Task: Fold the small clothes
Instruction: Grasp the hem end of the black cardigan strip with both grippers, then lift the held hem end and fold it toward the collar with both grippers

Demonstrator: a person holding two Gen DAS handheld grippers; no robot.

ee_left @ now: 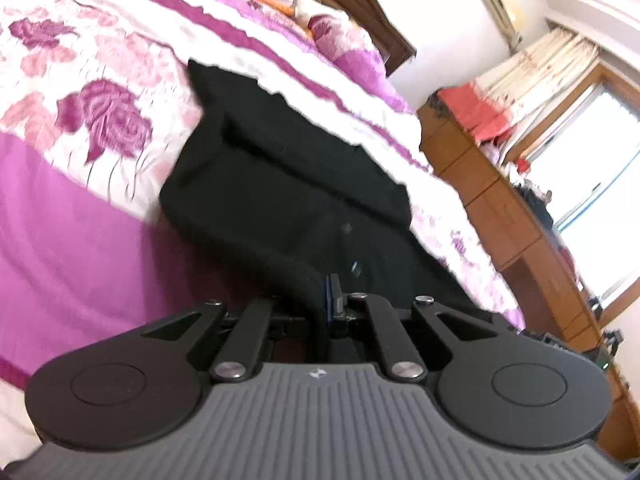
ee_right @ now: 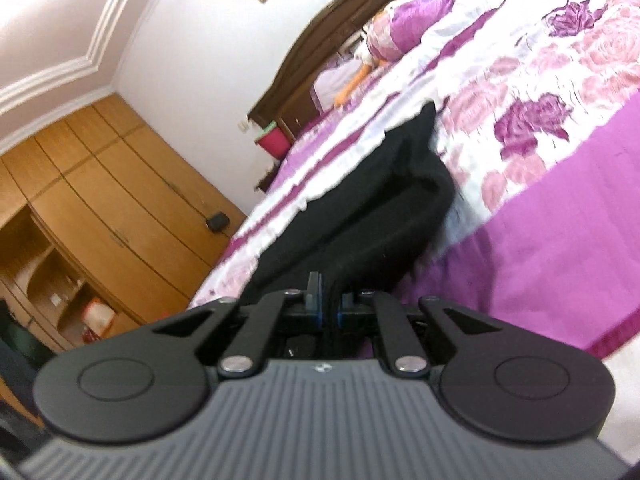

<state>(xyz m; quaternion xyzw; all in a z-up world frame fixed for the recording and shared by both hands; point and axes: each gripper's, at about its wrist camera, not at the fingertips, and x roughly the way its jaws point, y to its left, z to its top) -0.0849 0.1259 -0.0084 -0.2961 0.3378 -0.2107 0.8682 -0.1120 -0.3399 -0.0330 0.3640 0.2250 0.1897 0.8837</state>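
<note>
Black garment (ee_left: pixel 280 184) on the floral bedspread (ee_left: pixel 80 80), partly folded, far end lying flat toward the headboard (ee_left: pixel 360 12), near edge lifted off the bedspread. Left gripper (ee_left: pixel 332 300) pinched tight on the near edge of the garment, dark cloth bunched between the blue pads. Right gripper (ee_right: pixel 329 300) likewise clamped on the same near edge, cloth rising straight into the narrow gap between its fingers.

For the step in hand, probably a carry of the near edge over toward the headboard: best done with both grips level and equally far from the headboard, cloth kept taut between them so the hem lands straight. Best lowered onto the far layer with edges matched before release, since soft fabric sags and skews if one side leads. Risk: slack in the middle leaving a wrinkle under the fold.

Containers: open shelves (ee_right: pixel 52 276) in the wooden wardrobe (ee_right: pixel 120 200), well away from the garment, holding a white and red bag (ee_right: pixel 96 316) and small items too blurred to name. A red bin (ee_right: pixel 274 140) beside the headboard; contents not visible.
</note>
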